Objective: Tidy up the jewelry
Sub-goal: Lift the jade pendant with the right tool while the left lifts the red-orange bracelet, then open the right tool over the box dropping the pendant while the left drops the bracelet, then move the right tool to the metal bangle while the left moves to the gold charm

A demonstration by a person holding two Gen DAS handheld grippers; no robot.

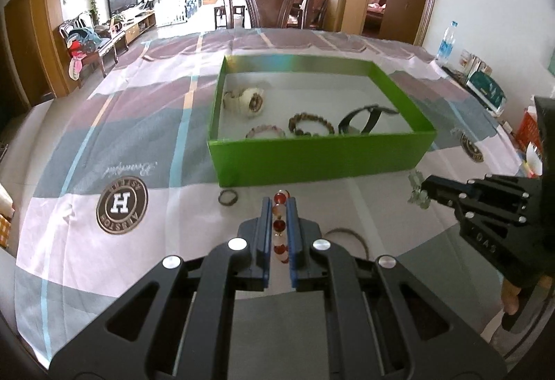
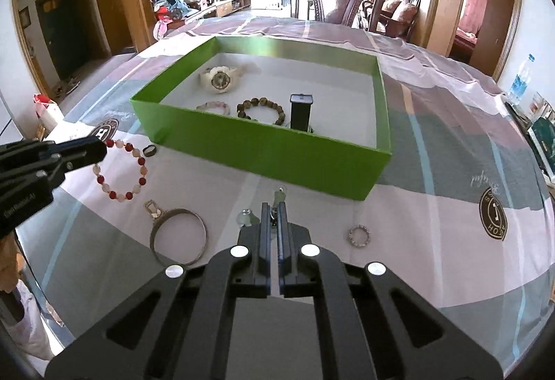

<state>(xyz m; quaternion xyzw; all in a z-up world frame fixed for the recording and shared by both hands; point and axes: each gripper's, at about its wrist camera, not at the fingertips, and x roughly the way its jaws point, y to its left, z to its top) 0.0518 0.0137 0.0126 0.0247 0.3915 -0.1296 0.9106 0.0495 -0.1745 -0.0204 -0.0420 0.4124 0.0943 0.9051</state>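
Left wrist view: we read an "H" crest on the bench cloth; left tool clamps the red-and-white bead bracelet. Right wrist view alone shows the right tool closed on a pale green pendant, before the green box.

A red-and-white bead bracelet hangs pinched between the left jaws. A pale green pendant piece sits clamped between the right jaws, just short of the green box.

A matt green cardboard box is being seen at twelve o'clock on smooth printed cloth; glossy beads are gleaming.
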